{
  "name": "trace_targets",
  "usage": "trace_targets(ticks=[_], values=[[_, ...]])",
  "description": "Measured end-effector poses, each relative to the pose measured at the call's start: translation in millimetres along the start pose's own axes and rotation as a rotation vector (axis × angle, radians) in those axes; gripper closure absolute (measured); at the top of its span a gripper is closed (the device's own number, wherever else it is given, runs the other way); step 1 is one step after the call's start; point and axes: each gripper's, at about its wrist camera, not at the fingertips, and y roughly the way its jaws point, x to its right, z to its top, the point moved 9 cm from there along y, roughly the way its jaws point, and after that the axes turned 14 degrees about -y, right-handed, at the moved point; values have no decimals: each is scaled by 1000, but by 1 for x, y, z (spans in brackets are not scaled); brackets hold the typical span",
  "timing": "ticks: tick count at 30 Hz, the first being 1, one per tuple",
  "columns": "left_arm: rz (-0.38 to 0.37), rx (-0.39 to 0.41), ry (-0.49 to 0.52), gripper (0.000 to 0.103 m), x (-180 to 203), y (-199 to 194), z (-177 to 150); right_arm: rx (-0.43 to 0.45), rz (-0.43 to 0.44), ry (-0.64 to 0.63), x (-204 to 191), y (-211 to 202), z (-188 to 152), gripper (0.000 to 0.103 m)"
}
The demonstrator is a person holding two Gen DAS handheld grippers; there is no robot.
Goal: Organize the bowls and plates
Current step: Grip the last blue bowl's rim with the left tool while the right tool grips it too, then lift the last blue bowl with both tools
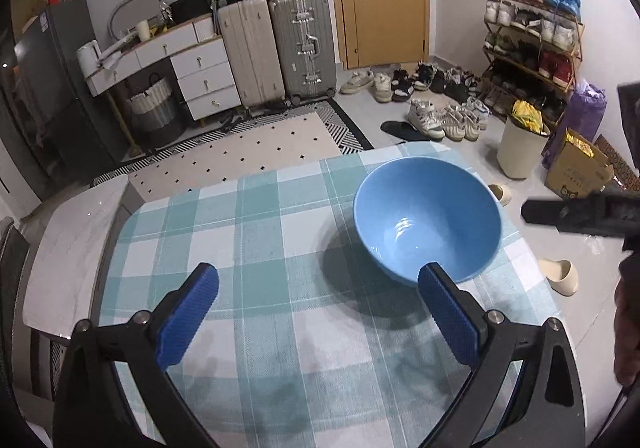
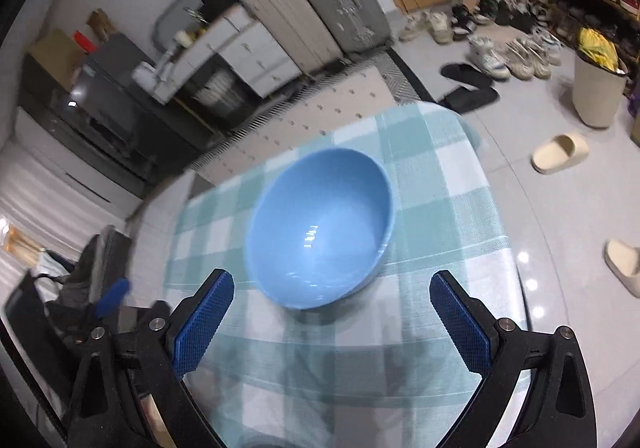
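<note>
A light blue bowl (image 1: 427,217) stands upright and empty on the checked teal and white tablecloth (image 1: 256,240). My left gripper (image 1: 318,280) is open above the cloth, and its right fingertip overlaps the bowl's near rim from this angle. In the right wrist view the same blue bowl (image 2: 320,228) lies just ahead of my right gripper (image 2: 332,284), which is open with nothing between its blue pads. A dark part of the right tool (image 1: 576,214) juts in at the right edge of the left wrist view.
The cloth covers a round white table (image 1: 76,232) whose far edge lies just past the bowl. Beyond are a patterned rug (image 1: 256,152), suitcases (image 1: 280,48), a white dresser (image 1: 192,64), a shoe rack (image 1: 532,44), a waste bin (image 1: 520,144) and slippers (image 2: 560,152) on the floor.
</note>
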Motion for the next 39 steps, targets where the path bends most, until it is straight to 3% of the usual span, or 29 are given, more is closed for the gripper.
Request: trace_targets(ticks=[5,10,15,17,19,24,27,29,33,35,39], values=[[2,-8,27,2,5,20,12,-37,-70,-53,7,21,1,3],[14,-42,29,2,10,42,18,-10,-55,-68,9,28,14,3],[21,-49,64,2,20,60,24,-44,-70,-89,8,49,21,4],[18,-69,81,2,23,70,24,-64,-79,-101,9,58,21,11],[-33,-94,97,3,30,79,24,-98,-91,-109,10,67,19,16],[-32,-151,84,5,30,102,20,-137,-84,-111,14,82,16,30],[-45,-184,66,9,30,111,14,-159,-106,-125,18,90,13,42],[-61,-195,68,10,34,115,11,-185,-105,-127,20,96,8,58],[-75,-201,79,14,40,118,7,-196,-112,-147,20,103,3,67],[-83,-196,85,14,43,117,6,-190,-105,-155,18,104,4,76],[-86,-221,100,39,46,122,3,-194,-129,-180,15,106,7,83]])
